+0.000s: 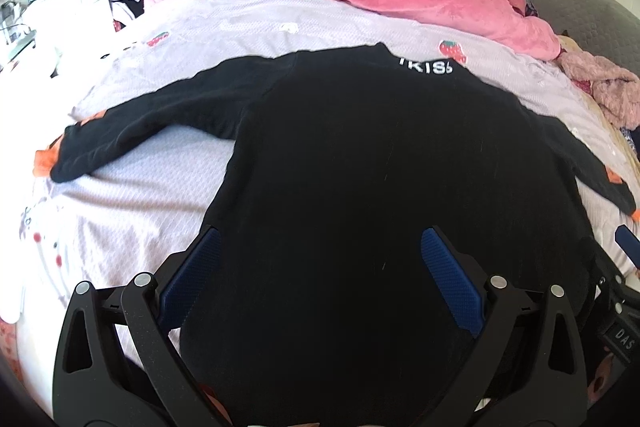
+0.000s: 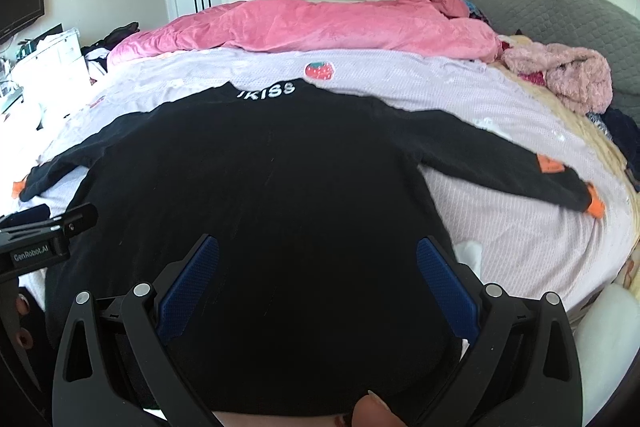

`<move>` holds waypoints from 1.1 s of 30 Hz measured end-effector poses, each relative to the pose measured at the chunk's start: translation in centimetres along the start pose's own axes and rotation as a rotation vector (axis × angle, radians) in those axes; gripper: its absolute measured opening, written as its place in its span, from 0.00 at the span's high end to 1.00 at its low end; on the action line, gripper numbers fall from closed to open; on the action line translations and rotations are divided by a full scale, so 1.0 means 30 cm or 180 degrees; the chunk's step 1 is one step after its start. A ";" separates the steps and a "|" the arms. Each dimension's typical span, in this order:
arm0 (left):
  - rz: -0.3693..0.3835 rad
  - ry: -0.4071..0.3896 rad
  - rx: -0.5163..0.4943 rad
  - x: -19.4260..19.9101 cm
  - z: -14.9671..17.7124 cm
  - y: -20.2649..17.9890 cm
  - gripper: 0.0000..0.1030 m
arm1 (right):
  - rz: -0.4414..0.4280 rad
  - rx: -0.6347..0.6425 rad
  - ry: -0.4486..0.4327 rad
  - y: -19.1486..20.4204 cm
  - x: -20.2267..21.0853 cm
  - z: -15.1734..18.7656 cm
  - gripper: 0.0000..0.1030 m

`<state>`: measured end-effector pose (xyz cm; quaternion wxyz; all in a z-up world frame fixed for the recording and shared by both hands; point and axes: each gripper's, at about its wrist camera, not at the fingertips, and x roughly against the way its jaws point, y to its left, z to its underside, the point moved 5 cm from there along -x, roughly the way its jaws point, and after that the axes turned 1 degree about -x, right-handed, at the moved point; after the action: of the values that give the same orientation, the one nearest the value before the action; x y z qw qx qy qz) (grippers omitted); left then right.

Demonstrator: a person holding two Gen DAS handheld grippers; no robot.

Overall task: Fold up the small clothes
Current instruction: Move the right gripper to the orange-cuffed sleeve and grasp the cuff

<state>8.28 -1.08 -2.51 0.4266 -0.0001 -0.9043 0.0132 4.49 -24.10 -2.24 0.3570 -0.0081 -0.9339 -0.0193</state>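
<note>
A small black long-sleeved top (image 1: 360, 155) with white letters at the collar and orange cuffs lies flat on the bed, sleeves spread out to both sides; it also shows in the right wrist view (image 2: 260, 179). My left gripper (image 1: 320, 239) is open, its blue pads (image 1: 448, 275) wide apart above the top's lower body. My right gripper (image 2: 318, 247) is open too, over the lower body further right. The right gripper's edge (image 1: 628, 247) shows at the right of the left wrist view, and the left gripper (image 2: 48, 231) shows at the left of the right wrist view.
The bed has a pale lilac sheet (image 2: 500, 227) with strawberry prints. A pink quilt (image 2: 320, 23) is bunched along the far side. A fuzzy pink garment (image 2: 568, 71) and dark clothes lie at the right by a grey headboard (image 2: 560, 7). White wardrobes stand behind.
</note>
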 end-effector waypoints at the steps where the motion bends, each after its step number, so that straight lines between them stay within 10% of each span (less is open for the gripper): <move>1: 0.0005 0.0005 0.0006 -0.006 -0.009 -0.004 0.09 | 0.0012 0.0002 0.0007 -0.004 -0.008 -0.009 0.04; 33: 0.0149 0.0152 -0.0119 -0.230 -0.267 -0.218 0.09 | 0.0479 -0.0530 0.0058 -0.234 -0.238 -0.225 0.04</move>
<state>18.91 -7.51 -2.58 0.4477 -0.0296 -0.8937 0.0062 14.10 -31.42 -2.20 0.3641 -0.1076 -0.9225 -0.0701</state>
